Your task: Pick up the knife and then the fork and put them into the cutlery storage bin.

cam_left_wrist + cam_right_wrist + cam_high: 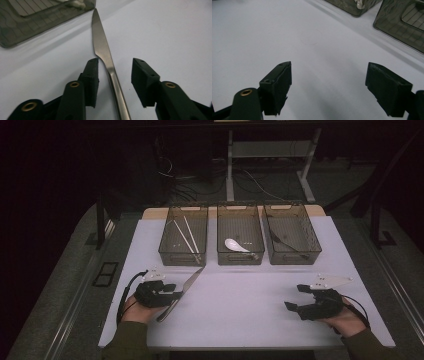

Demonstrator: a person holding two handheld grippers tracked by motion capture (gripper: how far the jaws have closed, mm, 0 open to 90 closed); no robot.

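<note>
left gripper [115,75] open, jaws straddling knife [106,53] lying on bench [250,295] near left bin [172,251]. grasp step; next likely needs closing on handle. right gripper [328,87] open, idle.

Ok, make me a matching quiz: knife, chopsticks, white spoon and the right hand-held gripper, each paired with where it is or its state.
Things:
1. knife
2. chopsticks
3. white spoon
4. right hand-held gripper

Places or states:
A. in the middle bin
B. open over bare table
C. between the left hand-held gripper's open jaws
D. in the left bin

Pairs: 1-C, 2-D, 3-A, 4-B
</note>
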